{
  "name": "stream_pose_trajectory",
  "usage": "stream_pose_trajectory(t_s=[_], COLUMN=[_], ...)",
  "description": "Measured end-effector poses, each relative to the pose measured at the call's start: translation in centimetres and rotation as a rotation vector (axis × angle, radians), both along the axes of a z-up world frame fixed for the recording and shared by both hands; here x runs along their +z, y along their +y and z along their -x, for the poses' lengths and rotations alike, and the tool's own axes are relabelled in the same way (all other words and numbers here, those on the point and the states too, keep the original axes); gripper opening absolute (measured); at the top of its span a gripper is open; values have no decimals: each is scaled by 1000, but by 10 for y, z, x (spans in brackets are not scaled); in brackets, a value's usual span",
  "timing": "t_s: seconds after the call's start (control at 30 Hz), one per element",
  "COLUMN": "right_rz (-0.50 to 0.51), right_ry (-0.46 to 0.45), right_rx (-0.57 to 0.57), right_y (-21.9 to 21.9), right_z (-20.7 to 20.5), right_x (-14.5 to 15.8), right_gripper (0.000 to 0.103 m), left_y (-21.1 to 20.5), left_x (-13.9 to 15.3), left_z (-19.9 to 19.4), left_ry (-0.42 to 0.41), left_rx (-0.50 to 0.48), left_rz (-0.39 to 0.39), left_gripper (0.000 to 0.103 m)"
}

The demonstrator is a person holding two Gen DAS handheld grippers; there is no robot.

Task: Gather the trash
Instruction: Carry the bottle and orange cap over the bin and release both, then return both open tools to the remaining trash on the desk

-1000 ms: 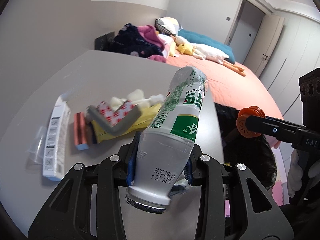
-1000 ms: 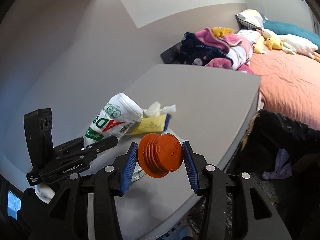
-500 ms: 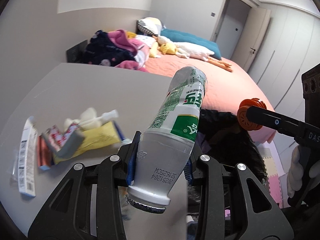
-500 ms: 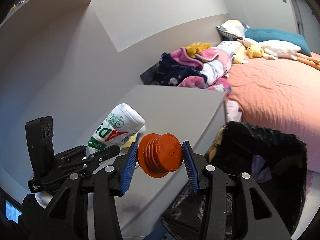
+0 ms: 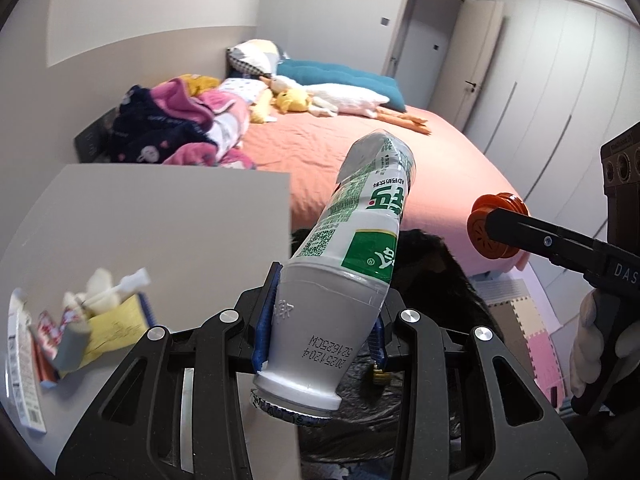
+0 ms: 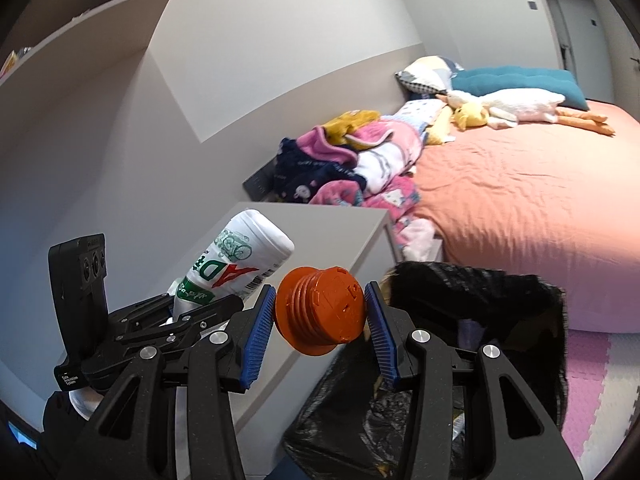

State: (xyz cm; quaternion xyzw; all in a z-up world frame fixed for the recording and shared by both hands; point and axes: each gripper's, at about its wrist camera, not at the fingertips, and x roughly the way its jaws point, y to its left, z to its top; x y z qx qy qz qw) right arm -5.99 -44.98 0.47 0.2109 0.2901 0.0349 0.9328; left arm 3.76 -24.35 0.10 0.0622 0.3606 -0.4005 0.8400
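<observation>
Over bin bag (image 6: 472, 292) now, table (image 5: 160, 220) slid left

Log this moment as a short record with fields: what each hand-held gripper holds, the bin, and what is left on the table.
left hand-held gripper: shut on white drink bottle, neck toward camera
right hand-held gripper: shut on orange cap
bin: black trash bag, open, beside table
left on table: yellow paper, wrappers, tissue
</observation>
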Motion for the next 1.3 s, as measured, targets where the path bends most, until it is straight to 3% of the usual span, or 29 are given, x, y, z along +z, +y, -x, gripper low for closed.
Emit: stream_pose_trajectory(t_s=[0.73,0.8,0.83,0.87,0.97,1.3], right_rz=[-3,-15,-15,-10,24,24], right_ry=[-8,-16,-26,-40,-80,-76], right_rx=[-135,-156,-171,-190,-235,-213], right_y=[-69,-75,-77,-79,-81,-79], right_z=[29,33,37,40,49,38], right_x=[-2,-2,0,1,9,8], right_gripper=[47,48,53,66,80,81], left_y=[-85,-91,-93,-95,-97,-91], left_x=[-9,-12,-14,-13,-10,-11], left_z=[13,11,6,6,8,8], left_ry=[33,62,68,59,15,1], left_rx=[-146,-148,-135,-102,-82,-64], left_rz=[-6,-17,-27,-44,-50,-76], left_gripper=[37,58,90,97,97,97])
